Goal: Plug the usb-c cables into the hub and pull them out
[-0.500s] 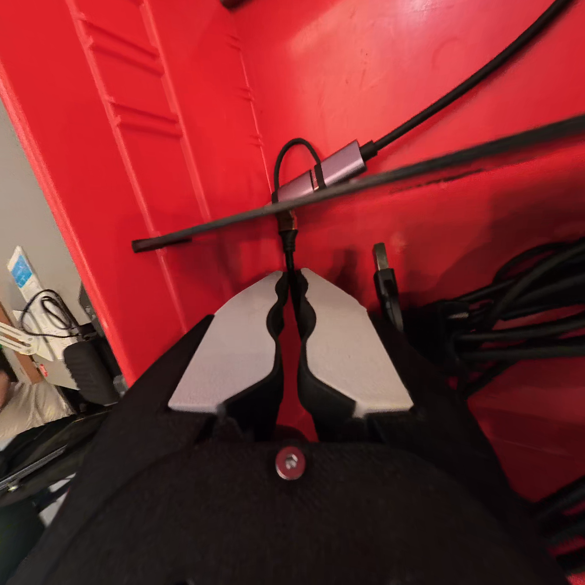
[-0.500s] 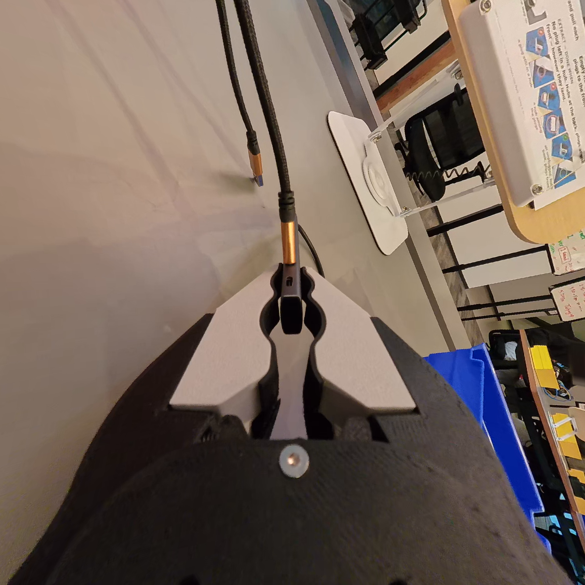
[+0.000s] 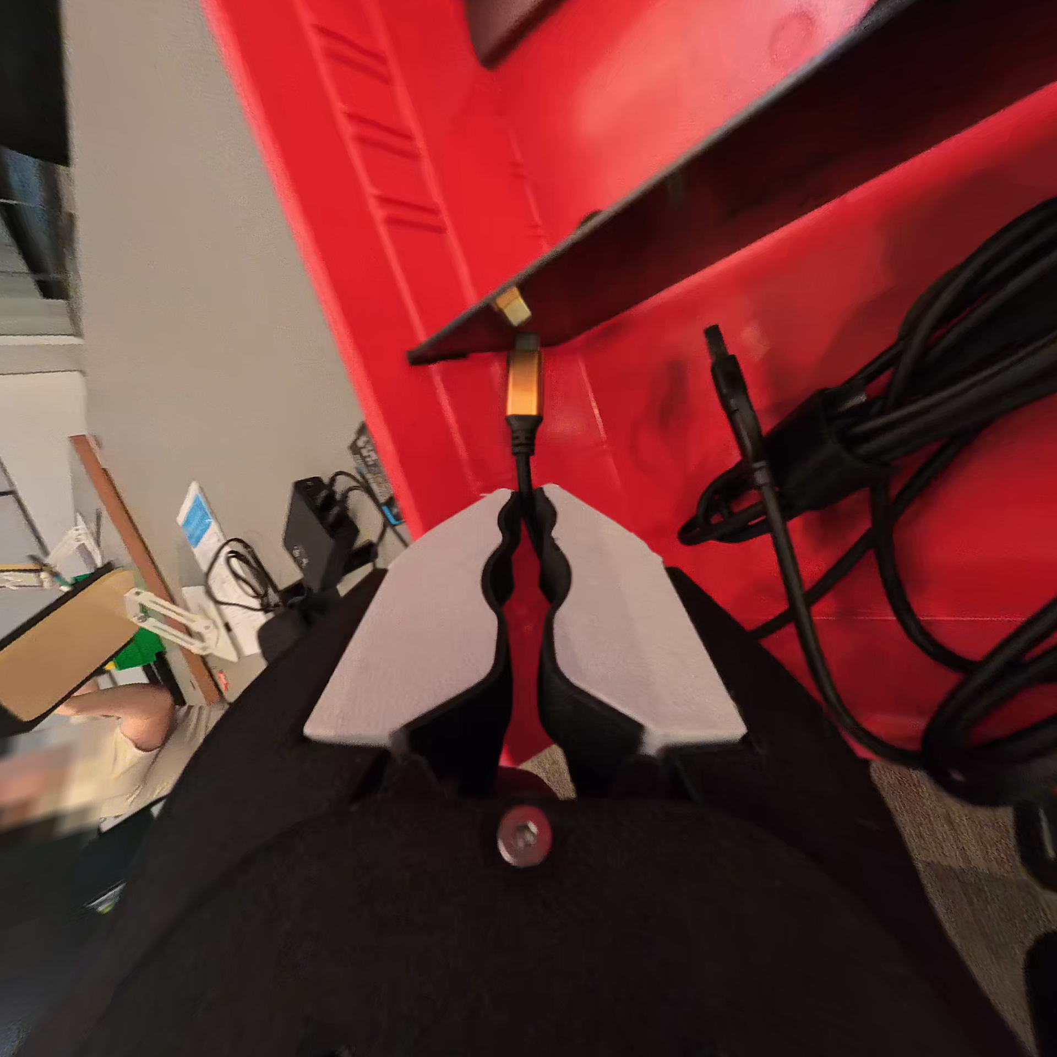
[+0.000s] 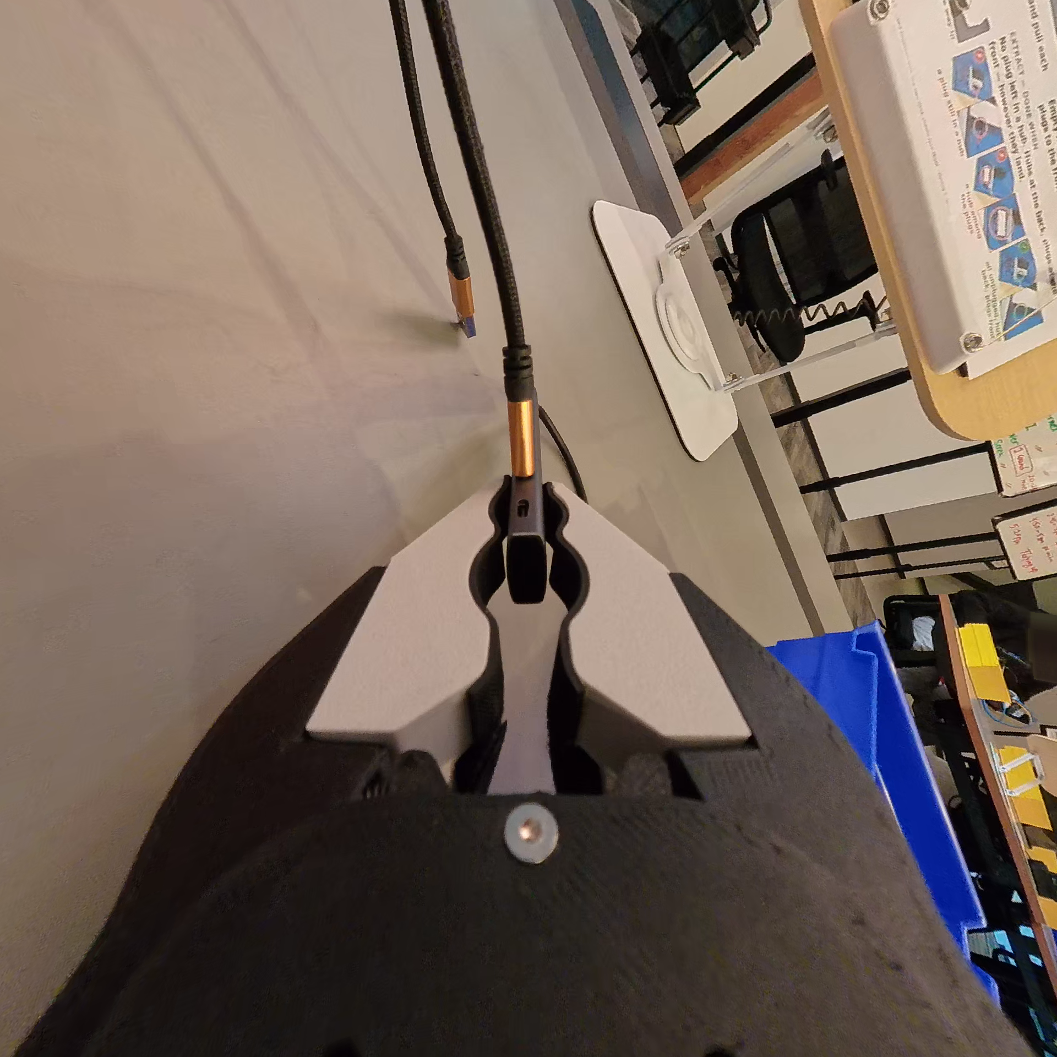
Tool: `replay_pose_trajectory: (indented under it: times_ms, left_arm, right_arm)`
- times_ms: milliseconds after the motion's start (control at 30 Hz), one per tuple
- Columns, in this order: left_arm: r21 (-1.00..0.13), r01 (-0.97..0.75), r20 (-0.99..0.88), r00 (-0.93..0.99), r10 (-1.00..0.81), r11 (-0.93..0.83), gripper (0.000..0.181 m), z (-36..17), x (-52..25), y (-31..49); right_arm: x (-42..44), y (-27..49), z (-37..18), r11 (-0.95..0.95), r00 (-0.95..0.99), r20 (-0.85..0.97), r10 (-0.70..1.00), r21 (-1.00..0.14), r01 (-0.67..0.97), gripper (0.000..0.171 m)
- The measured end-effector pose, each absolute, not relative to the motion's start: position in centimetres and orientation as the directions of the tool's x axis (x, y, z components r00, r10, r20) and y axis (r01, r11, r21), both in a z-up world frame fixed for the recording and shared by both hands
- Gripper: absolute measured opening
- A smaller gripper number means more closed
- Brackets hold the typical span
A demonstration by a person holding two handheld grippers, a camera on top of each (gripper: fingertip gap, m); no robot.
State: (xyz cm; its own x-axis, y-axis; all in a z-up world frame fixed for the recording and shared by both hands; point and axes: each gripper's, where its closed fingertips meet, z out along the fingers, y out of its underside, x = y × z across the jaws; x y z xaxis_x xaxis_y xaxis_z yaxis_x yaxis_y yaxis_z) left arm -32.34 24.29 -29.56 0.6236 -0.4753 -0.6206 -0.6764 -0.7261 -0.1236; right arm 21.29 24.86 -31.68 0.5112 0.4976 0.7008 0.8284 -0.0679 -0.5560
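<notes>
The left hand-held gripper (image 3: 525, 499), pinching an orange-collared cable (image 3: 523, 389), has risen; the right (image 4: 529, 492) still clamps the hub (image 4: 525, 543).

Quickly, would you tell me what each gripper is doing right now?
Left gripper: closed on a thin black cable.
Right gripper: closed on the grey hub.

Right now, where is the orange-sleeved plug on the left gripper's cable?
In the left wrist view, the orange-sleeved plug hangs free just ahead of the left gripper, over the red bin and left of the black cable bundle.
</notes>
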Motion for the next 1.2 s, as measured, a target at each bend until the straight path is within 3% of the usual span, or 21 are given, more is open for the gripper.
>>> replay_pose_trajectory:
  times_ms: [167,400,767,967,1100,1200]
  left_arm:
    - [-0.22,-0.702,-0.721,0.585,-0.372,-0.678,0.003,-24.8,-32.0,24.9]
    - [-0.239,-0.78,-0.831,0.473,-0.294,-0.579,0.003,-19.7,-30.6,26.6]
    - [-0.108,-0.872,-0.932,0.256,-0.257,-0.477,0.003,-15.0,-29.0,29.3]
    - [0.024,-0.909,-0.969,0.081,-0.233,-0.416,0.003,-13.3,-27.6,31.3]
    - [0.029,-0.923,-0.982,0.046,-0.185,-0.384,0.003,-11.2,-26.6,32.5]
    - [0.07,-0.941,-0.958,0.028,-0.284,-0.331,0.003,-14.1,-24.9,32.8]
  right_arm:
    - [21.3,24.9,-31.6,-0.067,0.51,0.702,0.497,-0.555,0.829,0.006]
    - [21.2,24.8,-31.5,-0.067,0.508,0.704,0.496,-0.552,0.831,0.006]
    - [21.4,24.9,-31.4,-0.065,0.509,0.704,0.495,-0.554,0.83,0.006]
    - [21.5,24.9,-31.5,-0.064,0.505,0.706,0.497,-0.551,0.832,0.006]
    - [21.7,24.9,-31.4,-0.067,0.51,0.704,0.494,-0.554,0.83,0.006]
    - [21.7,25.0,-31.4,-0.068,0.514,0.702,0.492,-0.558,0.827,0.006]
